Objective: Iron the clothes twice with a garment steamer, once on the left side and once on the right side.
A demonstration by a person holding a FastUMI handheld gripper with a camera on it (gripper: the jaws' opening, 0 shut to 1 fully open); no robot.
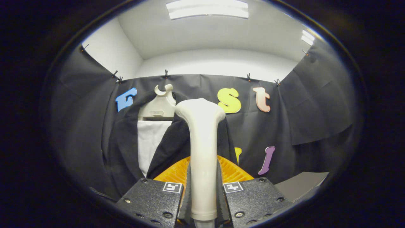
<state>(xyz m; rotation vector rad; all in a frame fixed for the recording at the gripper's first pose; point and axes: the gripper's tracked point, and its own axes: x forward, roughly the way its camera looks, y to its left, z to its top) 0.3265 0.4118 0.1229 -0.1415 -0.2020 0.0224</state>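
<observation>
Both fingers of the gripper were clamped on the garment steamer handle, head upright, prob. for a flat pass. Dark garment hung on its hanger just beyond, w/ steamer head near its right side.

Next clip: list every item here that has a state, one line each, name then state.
tongs: shut on the steamer handle, one finger on each side.
garment steamer: held upright between the fingers, head pointing toward the clothes, not yet touching them as far as I can tell.
dark jacket: hanging on the hanger, front open.
white shirt: hanging inside the jacket, exposed.
hanger: hooked up against the booth wall.
</observation>
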